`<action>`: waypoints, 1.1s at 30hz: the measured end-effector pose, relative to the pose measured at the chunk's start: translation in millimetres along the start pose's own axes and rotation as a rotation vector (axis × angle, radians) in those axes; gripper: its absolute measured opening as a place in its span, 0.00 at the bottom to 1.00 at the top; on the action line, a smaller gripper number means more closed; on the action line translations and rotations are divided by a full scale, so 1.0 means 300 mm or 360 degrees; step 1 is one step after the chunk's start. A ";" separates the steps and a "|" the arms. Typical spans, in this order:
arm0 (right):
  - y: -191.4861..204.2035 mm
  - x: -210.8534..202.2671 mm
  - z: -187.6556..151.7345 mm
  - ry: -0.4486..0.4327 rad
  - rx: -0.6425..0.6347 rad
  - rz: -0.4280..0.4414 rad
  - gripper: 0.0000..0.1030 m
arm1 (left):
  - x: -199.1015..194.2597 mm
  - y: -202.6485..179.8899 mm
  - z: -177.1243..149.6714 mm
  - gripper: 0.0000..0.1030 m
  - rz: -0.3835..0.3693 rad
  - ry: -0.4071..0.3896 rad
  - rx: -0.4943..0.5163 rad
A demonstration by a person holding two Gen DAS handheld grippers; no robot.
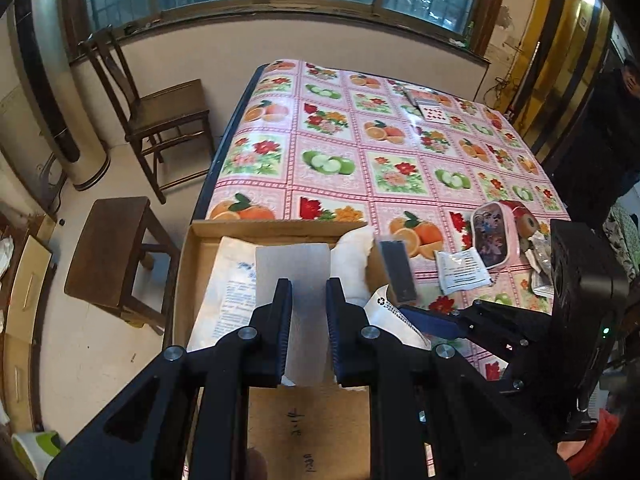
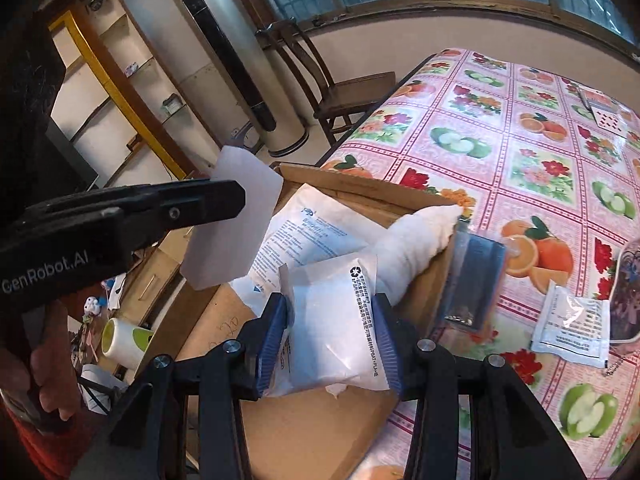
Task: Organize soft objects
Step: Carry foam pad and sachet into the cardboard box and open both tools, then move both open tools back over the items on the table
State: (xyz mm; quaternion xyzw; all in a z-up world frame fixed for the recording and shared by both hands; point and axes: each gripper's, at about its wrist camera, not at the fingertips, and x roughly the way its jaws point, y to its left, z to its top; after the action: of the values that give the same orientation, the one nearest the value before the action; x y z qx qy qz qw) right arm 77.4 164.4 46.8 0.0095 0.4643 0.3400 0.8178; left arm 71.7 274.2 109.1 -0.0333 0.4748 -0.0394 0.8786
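Note:
My left gripper hangs over an open cardboard box, shut on a stiff white foam sheet that stands upright between its fingers. The right wrist view shows this gripper from the side with the sheet sticking out. My right gripper is shut on a white plastic packet with black print, low over the box. Inside lie a printed white bag and a fluffy white roll. A dark grey packet leans on the box's right wall.
A small white sachet, a pink patterned pouch and playing cards lie on the fruit-print tablecloth. Left of the table stand a wooden chair, a stool and a tower fan unit. A person stands at the far right.

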 end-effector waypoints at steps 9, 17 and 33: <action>0.018 0.094 -0.046 0.0066 -0.0002 -0.0005 0.52 | 0.112 0.072 -0.084 0.17 0.0017 0.0049 -0.0088; 0.047 0.041 -0.069 -0.0018 -0.0066 -0.0013 0.57 | 0.127 0.088 -0.126 0.73 0.0038 0.0028 -0.0152; -0.014 -0.465 -0.364 -0.0897 -0.0289 -0.0362 0.83 | -0.160 -0.164 -0.268 0.81 -0.0106 -0.0562 0.0036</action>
State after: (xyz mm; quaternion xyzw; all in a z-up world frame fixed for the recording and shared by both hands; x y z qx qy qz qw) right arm -51.0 49.5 88.4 -0.0218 0.1851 0.2703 0.9446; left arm -23.8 228.4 109.9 -0.0455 0.3112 -0.0675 0.9469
